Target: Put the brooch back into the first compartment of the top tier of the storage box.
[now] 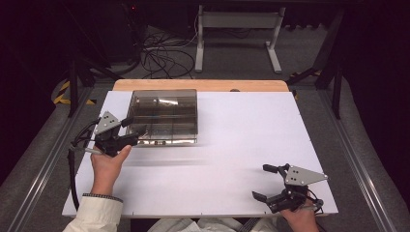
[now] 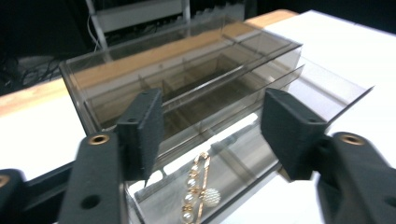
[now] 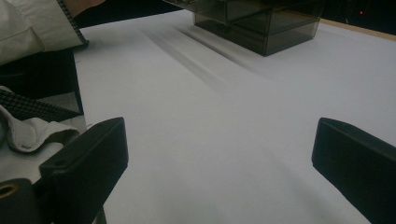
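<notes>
Left gripper (image 1: pixel 131 129) jaws apart, nothing pinched, at the near-left corner of the smoky clear drawer box (image 1: pixel 163 116), which sits far-left on the white table (image 1: pixel 241 145). The left gripper view adds detail: a drawer (image 2: pixel 243 163) pulled out, gold-and-pearl brooch (image 2: pixel 198 189) lying inside. Right gripper (image 1: pixel 265 182) open and empty, near-right, well apart from the box; its own view catches the person's white sleeve (image 3: pixel 32 28).
</notes>
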{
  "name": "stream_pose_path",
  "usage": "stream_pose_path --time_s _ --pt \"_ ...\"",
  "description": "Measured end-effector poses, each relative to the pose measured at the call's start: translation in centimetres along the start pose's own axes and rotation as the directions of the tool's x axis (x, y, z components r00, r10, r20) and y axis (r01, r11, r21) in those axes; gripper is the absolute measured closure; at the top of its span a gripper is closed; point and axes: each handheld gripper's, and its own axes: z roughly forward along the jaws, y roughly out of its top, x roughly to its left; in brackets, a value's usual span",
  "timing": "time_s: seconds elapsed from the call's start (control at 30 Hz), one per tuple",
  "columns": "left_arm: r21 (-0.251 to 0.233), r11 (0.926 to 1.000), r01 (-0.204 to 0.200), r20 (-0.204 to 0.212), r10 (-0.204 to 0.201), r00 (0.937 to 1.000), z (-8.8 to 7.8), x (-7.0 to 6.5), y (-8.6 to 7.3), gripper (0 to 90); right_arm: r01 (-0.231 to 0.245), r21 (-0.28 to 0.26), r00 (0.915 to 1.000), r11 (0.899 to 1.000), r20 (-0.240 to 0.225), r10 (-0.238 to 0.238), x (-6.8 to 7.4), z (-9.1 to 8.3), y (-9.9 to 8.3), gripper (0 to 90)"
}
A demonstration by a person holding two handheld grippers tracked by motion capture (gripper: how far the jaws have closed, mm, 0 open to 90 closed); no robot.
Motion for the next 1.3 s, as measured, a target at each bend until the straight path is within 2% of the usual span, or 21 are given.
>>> stream_pose_path --time_s 0.17,0.6,0.73,1.0,1.13,1.3 --pt "-0.023 0.9996 -0.014 -0.003 0.014 0.9999 -0.9 -0.7 0.6 25.0 -0.001 0.001 1.0 1.0 -0.001 0.001 0.0 0.0 0.0 4.1" --pt "-0.043 0.9987 -0.029 0.028 0.03 0.9992 -2.0 -1.6 1.3 22.1 -0.001 0.0 1.0 1.0 0.001 0.001 0.0 0.0 0.0 4.1" --pt "-0.056 0.9981 -0.027 0.058 0.03 0.9979 -2.8 -1.9 1.6 18.1 -0.002 -0.001 1.0 1.0 0.001 0.002 0.0 0.0 0.0 4.1" --pt "-0.096 0.9941 -0.05 0.141 0.063 0.9879 -3.9 -3.3 0.9 14.9 -0.002 -0.002 1.0 1.0 0.0 0.002 0.0 0.0 0.0 4.1" --pt "-0.116 0.9926 -0.037 0.186 0.058 0.9809 -4.3 -3.9 0.3 13.3 -0.006 -0.005 1.0 1.0 0.0 0.006 0.0 -0.1 0.0 4.1" --pt "-0.118 0.9917 -0.051 0.195 0.073 0.9782 -4.9 -4.6 -0.8 12.1 -0.004 -0.005 1.0 1.0 -0.001 0.004 0.0 -0.1 0.0 4.1"
